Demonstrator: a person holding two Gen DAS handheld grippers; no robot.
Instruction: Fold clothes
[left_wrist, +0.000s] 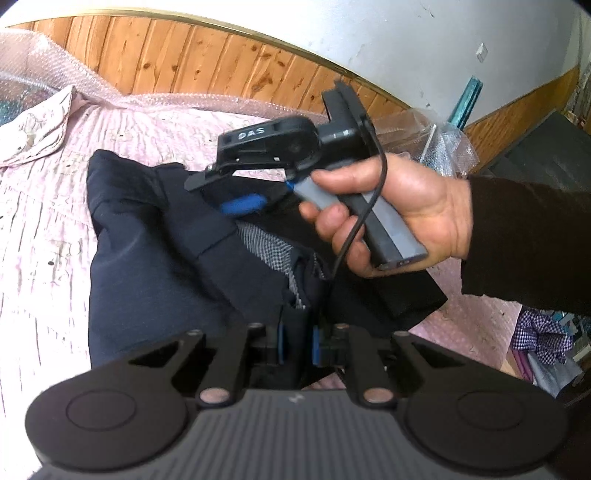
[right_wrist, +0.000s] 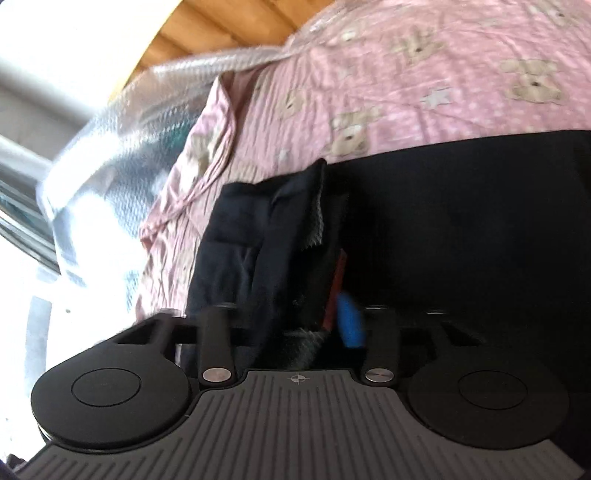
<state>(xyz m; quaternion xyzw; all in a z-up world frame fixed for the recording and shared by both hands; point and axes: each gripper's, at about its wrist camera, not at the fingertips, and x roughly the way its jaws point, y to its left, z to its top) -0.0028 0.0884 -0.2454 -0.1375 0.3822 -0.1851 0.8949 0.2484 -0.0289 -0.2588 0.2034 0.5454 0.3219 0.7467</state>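
The left gripper (left_wrist: 296, 343) sits at the near edge of the dark garment, its two blue-padded fingers (left_wrist: 280, 341) drawn close together with a fold of the navy trousers (left_wrist: 155, 236) pinched between them. From that pinch the cloth runs away toward the far left, bunched and creased, with a strip of grey checked lining (left_wrist: 266, 243) showing where the waistband has turned open. The right gripper (left_wrist: 236, 192) appears in the left wrist view further off and to the right, held by a hand (left_wrist: 399, 210) in a dark sleeve (left_wrist: 528, 240), a thin black cable (left_wrist: 369, 206) looping across its grip; its black upper finger and blue lower pad stand a little apart over the garment's far part, and from here I cannot tell whether cloth lies between them. The right wrist view is blurred: one blue pad (right_wrist: 349, 321) shows just beside dark fabric that crowds the space between the fingers, yet whether it is truly clamped cannot be told. The trousers lie on a bed covered by a pink sheet (right_wrist: 424, 74) printed with bears and stars. A rumpled pink pillow (left_wrist: 40, 129) rests at the far left, with bubble wrap (left_wrist: 55, 62) behind it against the wooden panelling (left_wrist: 207, 55). A checked cloth (left_wrist: 543, 332) lies off the bed at the near right.
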